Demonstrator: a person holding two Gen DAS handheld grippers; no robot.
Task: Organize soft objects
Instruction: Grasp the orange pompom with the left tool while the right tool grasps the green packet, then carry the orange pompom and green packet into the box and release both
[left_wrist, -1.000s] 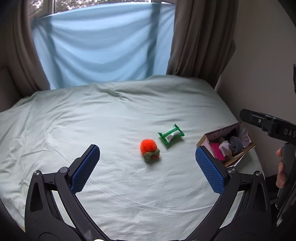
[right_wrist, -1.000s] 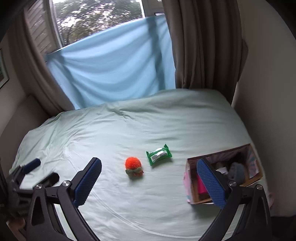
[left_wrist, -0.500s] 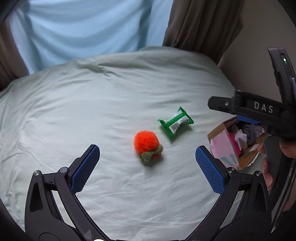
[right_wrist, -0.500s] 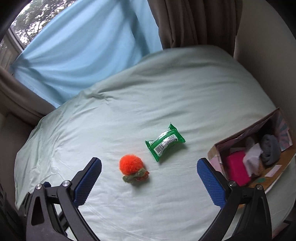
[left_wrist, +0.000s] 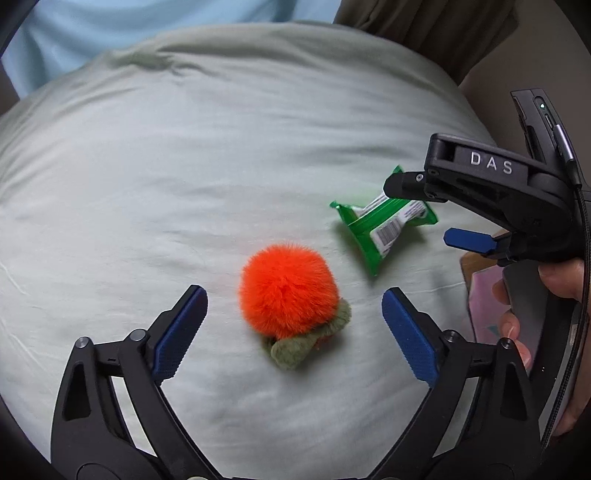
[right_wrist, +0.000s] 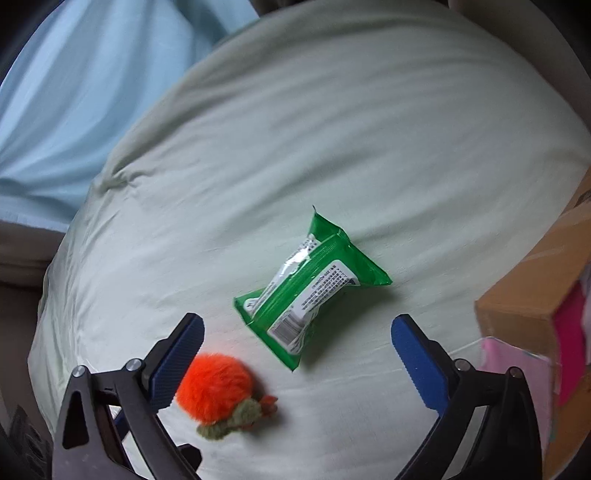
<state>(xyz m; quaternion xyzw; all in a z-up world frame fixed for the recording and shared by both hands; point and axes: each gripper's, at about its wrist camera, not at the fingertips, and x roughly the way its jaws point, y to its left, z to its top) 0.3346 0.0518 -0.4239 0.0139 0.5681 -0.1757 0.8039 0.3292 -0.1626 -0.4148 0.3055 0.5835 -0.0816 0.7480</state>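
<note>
A fluffy orange pompom toy (left_wrist: 286, 291) with a green knitted base lies on the pale green bedsheet (left_wrist: 166, 177). My left gripper (left_wrist: 293, 299) hangs over it, jaws wide and closing, the toy between the blue pads without touching them. A green wipes packet (right_wrist: 314, 280) lies just beyond, and my right gripper (right_wrist: 297, 321) is above it, jaws wide and closing, with the packet between the fingers and untouched. In the left wrist view the right gripper (left_wrist: 424, 210) reaches in over the packet (left_wrist: 384, 225). The toy (right_wrist: 218, 391) sits by the right gripper's left finger.
A cardboard box (right_wrist: 535, 295) holding pink and other fabric items stands at the bed's right edge. A person's hand (left_wrist: 557, 280) holds the right gripper's handle. Light blue cloth (right_wrist: 74, 92) and curtains hang behind the bed.
Both grippers have dropped steeply toward the bed and tilted down, so toy and packet loom larger. The right gripper now reaches over the packet. Both pairs of jaws have narrowed slightly.
</note>
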